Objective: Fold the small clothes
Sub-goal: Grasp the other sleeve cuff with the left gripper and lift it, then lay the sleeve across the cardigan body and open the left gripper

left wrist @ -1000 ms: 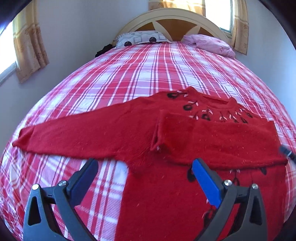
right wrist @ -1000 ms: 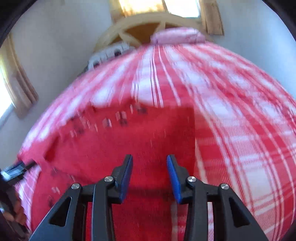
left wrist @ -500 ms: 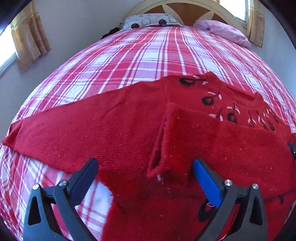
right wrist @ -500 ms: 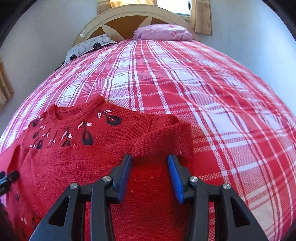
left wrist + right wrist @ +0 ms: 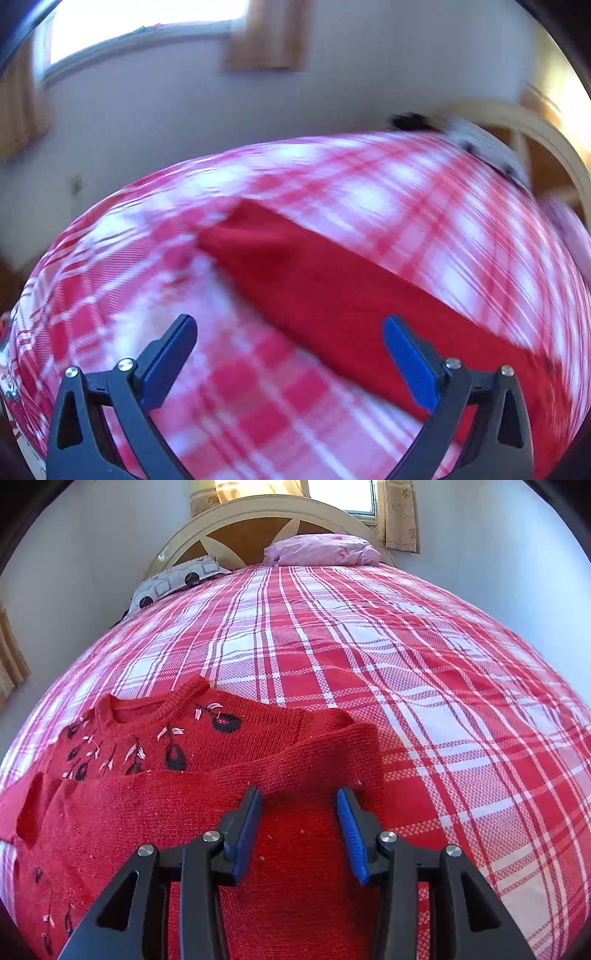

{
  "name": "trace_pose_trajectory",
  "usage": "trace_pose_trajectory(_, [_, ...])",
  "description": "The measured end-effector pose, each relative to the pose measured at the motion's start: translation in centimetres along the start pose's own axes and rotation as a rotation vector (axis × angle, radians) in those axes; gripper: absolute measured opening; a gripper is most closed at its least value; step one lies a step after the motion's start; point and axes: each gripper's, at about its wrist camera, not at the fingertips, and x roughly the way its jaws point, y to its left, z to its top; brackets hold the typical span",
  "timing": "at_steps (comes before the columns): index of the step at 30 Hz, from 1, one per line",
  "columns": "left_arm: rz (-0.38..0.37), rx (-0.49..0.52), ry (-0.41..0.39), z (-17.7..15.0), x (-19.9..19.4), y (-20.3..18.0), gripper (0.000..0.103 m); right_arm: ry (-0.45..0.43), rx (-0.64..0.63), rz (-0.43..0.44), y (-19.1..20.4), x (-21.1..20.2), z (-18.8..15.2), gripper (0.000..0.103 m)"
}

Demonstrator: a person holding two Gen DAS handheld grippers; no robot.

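Observation:
A small red knitted sweater (image 5: 192,746) with black and white embroidery lies on the red plaid bed. Its right sleeve (image 5: 229,786) is folded across the chest. In the blurred left wrist view its left sleeve (image 5: 332,291) stretches out flat across the cover, cuff toward the upper left. My left gripper (image 5: 290,332) is open and empty, hovering above this sleeve and the cover beside it. My right gripper (image 5: 299,805) is open and empty, low over the sweater's body just below the folded sleeve.
The plaid bed cover (image 5: 406,664) stretches far to the right and toward the headboard (image 5: 258,520). A patterned pillow (image 5: 173,579) and a pink pillow (image 5: 325,550) lie at the head. Walls and a curtained window (image 5: 140,22) flank the bed's left side.
My left gripper has swung left, away from the folded sleeve, and now faces the outstretched left sleeve and the side wall. My right gripper has steadied and edged closer over the sweater's body.

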Motion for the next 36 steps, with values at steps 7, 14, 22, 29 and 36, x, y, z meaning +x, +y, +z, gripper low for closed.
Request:
trace_pose_trajectory(7, [-0.075,-0.115,0.119,1.5,5.8,3.3,0.073,0.0,-0.003,-0.004,0.0,0.0,0.0,0.045])
trace_pose_trajectory(14, [-0.18,-0.216,0.055,2.1,5.9,3.7,0.053,0.001,-0.008,-0.012,0.1,0.1,-0.1,0.046])
trace_pose_trajectory(22, [-0.172,-0.153,0.024,2.2,5.8,3.4,0.008,0.001,-0.009,-0.013,0.1,0.1,-0.1,0.046])
trace_pose_trajectory(29, [-0.225,0.03,-0.107,2.8,-0.2,-2.6,0.007,0.001,-0.012,-0.015,0.2,0.1,-0.1,0.046])
trace_pose_trajectory(36, [-0.501,0.383,-0.221,-4.2,-11.7,-16.4,0.007,-0.001,-0.016,-0.029,0.2,0.0,0.0,0.048])
